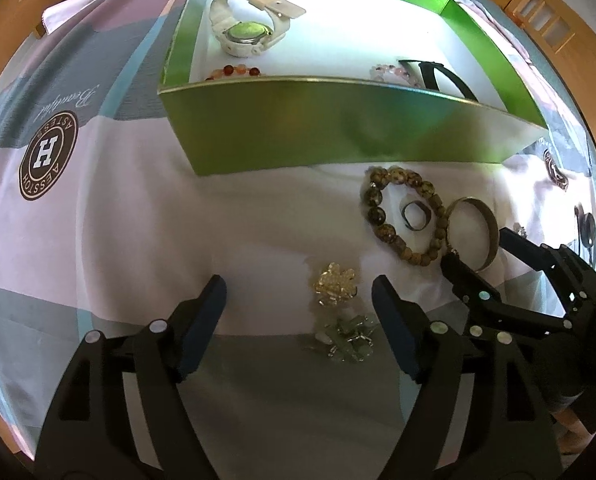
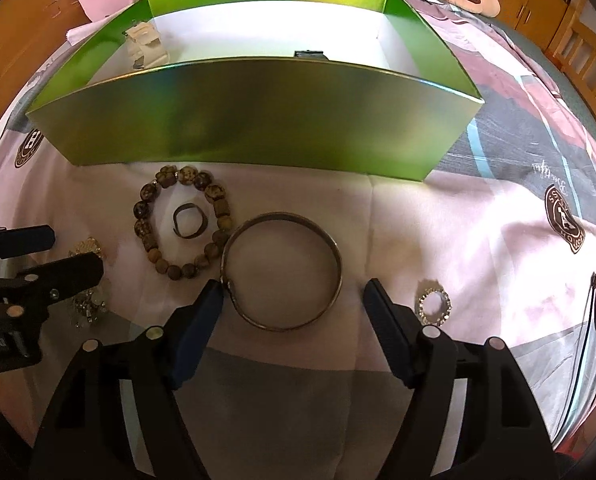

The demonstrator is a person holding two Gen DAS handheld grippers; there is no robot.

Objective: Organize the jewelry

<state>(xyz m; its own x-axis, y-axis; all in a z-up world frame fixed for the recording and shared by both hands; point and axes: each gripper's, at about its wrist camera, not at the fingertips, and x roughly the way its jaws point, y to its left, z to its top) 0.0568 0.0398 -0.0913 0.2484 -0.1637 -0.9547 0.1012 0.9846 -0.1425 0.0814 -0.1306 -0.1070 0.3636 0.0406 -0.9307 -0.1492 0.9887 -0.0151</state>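
Right gripper (image 2: 293, 298): jaws spread wide, empty; metal bangle (image 2: 283, 270) lies flat on the bedsheet (image 2: 438, 240) at frame centre, between the fingertips, its left edge touching the left pad.

Left gripper (image 1: 300, 294): jaws apart, empty; gold brooch (image 1: 335, 283) between them, nearer the right finger.

Green box (image 2: 253, 120): upper frame; contents mostly hidden behind its near wall.

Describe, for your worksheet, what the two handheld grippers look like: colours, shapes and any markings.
Both look alike. The left gripper and the right gripper each have two matte black, angular plastic arms with cut-out slots, ending in dark blue flat finger pads. Small round silvery pivot pins dot the joints. Part of a white lettered label shows on the left gripper's body in the right wrist view. No sleeves show.
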